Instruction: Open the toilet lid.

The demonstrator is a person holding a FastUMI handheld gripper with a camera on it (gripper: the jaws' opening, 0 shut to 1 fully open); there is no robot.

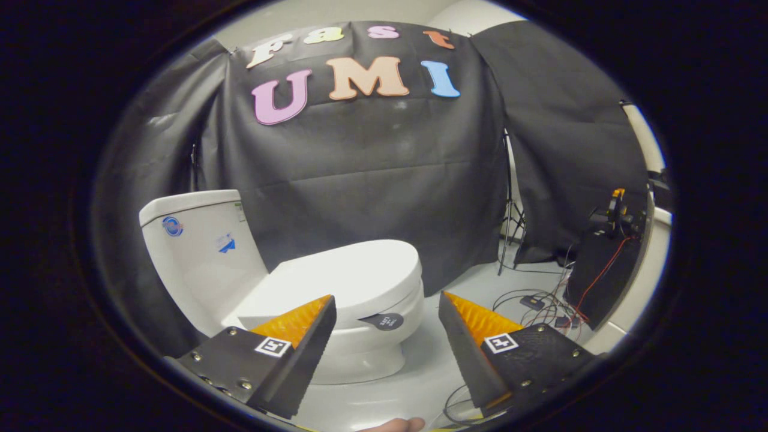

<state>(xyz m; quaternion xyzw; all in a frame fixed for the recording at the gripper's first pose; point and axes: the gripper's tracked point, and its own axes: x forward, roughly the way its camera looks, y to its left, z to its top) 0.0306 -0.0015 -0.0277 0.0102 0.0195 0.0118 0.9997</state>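
1. The gripper point(387, 303) hangs with its jaws spread wide and empty, set for an approach rather than a grip.
2. Just ahead and between them sits the toilet lid point(354, 279), closed flat on the bowl, its front lip point(384, 321) with a dark tab facing the jaws, a likely lifting point.
3. Beyond stand the cistern point(198, 252), then cables point(540, 306) strewn over the floor point(468, 282).

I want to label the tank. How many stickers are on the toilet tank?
2. Both are on the side of the toilet tank: a round sticker near its upper corner and a blue sticker beside it, slightly lower. The tank's other sides are hidden, so more may exist.
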